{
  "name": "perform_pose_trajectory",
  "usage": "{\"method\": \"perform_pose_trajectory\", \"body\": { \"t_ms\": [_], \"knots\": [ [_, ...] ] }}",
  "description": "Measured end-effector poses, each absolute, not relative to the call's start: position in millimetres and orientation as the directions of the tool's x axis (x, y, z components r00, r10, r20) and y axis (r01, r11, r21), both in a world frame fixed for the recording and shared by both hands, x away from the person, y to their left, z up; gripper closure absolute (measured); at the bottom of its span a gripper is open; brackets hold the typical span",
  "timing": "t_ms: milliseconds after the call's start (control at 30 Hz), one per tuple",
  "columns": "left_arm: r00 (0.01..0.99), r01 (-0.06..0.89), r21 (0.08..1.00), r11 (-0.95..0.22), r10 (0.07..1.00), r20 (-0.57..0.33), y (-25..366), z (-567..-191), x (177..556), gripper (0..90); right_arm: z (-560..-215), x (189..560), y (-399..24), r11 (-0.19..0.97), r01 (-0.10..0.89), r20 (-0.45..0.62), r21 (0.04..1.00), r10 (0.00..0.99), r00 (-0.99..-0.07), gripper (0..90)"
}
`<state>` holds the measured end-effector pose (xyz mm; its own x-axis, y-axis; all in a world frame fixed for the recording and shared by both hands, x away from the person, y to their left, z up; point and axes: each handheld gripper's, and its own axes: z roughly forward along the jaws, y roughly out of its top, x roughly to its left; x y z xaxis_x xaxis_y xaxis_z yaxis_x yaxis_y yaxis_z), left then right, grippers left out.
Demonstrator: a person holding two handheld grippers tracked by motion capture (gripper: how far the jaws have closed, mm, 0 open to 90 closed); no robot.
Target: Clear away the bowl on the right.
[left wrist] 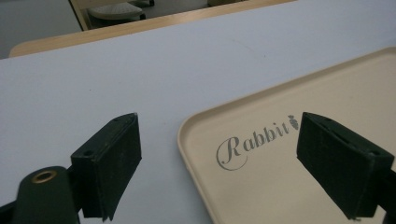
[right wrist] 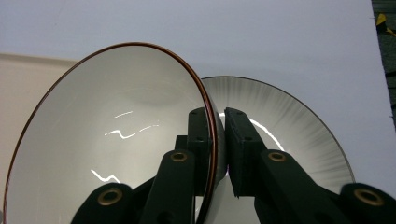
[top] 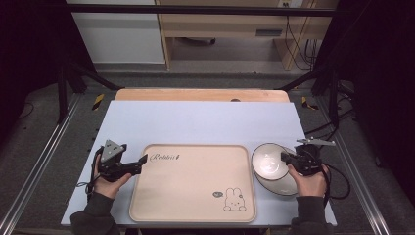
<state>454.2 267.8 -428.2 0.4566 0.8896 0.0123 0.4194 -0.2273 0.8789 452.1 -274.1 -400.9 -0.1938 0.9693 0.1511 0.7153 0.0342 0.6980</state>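
Note:
A beige tray [top: 191,196] printed with a rabbit and the word "Rabbit" lies in the middle of the pale blue mat [top: 195,120]. My left gripper [top: 143,164] stands open at the tray's far-left corner [left wrist: 187,135], and nothing is between its jaws. To the right of the tray, my right gripper [top: 285,157] is shut on the rim of a white bowl [right wrist: 116,135] with a brown edge, which is tilted up. A second bowl [right wrist: 289,130] with a ribbed inside sits on the mat under and behind the first bowl [top: 268,164].
The mat covers a wooden table whose far edge [top: 200,94] shows beyond it. Metal frame rails [top: 44,156] run along both sides. Cables [top: 337,176] trail at the right. A hand [top: 110,186] holds each gripper from the near edge.

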Motion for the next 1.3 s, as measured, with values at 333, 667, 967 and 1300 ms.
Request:
{"method": "perform_pose_trajectory", "body": {
  "t_ms": [333,667,967,1300],
  "knots": [
    [0.458,0.418,0.880,-0.228,0.889,0.013,268,-428,454,13.5,-397,451,-263,0.059,0.704,0.167,0.708,0.954,-0.248,80.8],
    [0.460,0.413,0.882,-0.226,0.888,0.012,267,-427,453,13.5,-393,450,-250,0.068,0.692,0.196,0.718,0.935,-0.295,80.8],
    [0.461,0.411,0.883,-0.227,0.887,0.014,266,-427,453,13.5,-394,451,-238,0.082,0.693,0.210,0.716,0.922,-0.326,80.8],
    [0.469,0.408,0.881,-0.237,0.883,0.020,265,-427,453,13.4,-395,453,-220,0.117,0.689,0.214,0.715,0.902,-0.375,80.8]
  ]
}}
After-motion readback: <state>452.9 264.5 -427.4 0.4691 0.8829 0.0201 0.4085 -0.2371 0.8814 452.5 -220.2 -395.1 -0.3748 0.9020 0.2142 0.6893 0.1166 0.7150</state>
